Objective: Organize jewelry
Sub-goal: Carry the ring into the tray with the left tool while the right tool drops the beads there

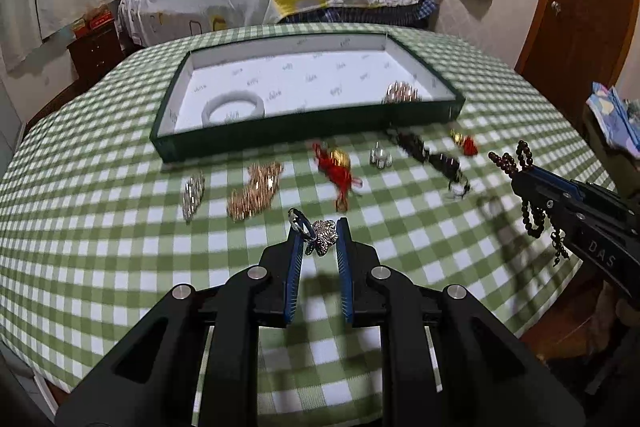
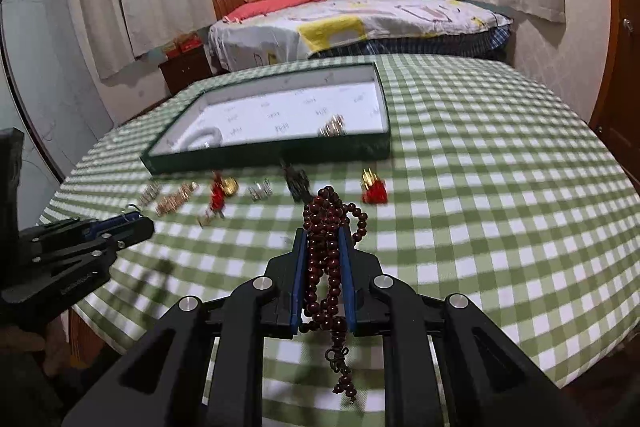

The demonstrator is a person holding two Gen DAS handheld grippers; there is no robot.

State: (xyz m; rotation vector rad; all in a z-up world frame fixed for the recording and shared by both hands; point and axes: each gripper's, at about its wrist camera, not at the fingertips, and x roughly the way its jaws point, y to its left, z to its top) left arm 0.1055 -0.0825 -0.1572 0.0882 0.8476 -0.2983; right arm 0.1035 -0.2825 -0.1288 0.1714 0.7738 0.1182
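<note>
The silver ring with a filigree ornament (image 1: 318, 233), at lower centre of the left wrist view, is pinched between the pads of the left gripper (image 1: 318, 235), whose jaws stand nearly closed on it. It looks light, hard and smooth, so it may twist or slip out of a pad grip. The hoop pokes past the left pad while the ornament sits in the gap, which is probably the safer place to hold since its texture gives the pads some bite.

The dark red bead strand (image 2: 326, 259), in the centre of the right wrist view, is bunched between the pads of the right gripper (image 2: 325, 239), also nearly closed. It is limp. Loops stick up beyond the fingertips and a knotted tail hangs below the jaws, so it will likely swing and could snag on a wall of the tray. Gripping several loops at once, as here, seems the sound choice.

Both pieces hang clear above the green checked tabletop (image 1: 420, 235). Beyond them, across mid-frame, loose pieces lie in a row: a silver chain (image 1: 193, 195), a gold chain (image 1: 256, 193), a red tasselled charm (image 1: 336, 167) and a dark bracelet (image 1: 434, 157).

Further up the frame sits the dark green tray (image 1: 280, 135), holding a white bangle (image 1: 233, 105) at its near left and a gold cluster (image 1: 402, 93) at its near right.
</note>
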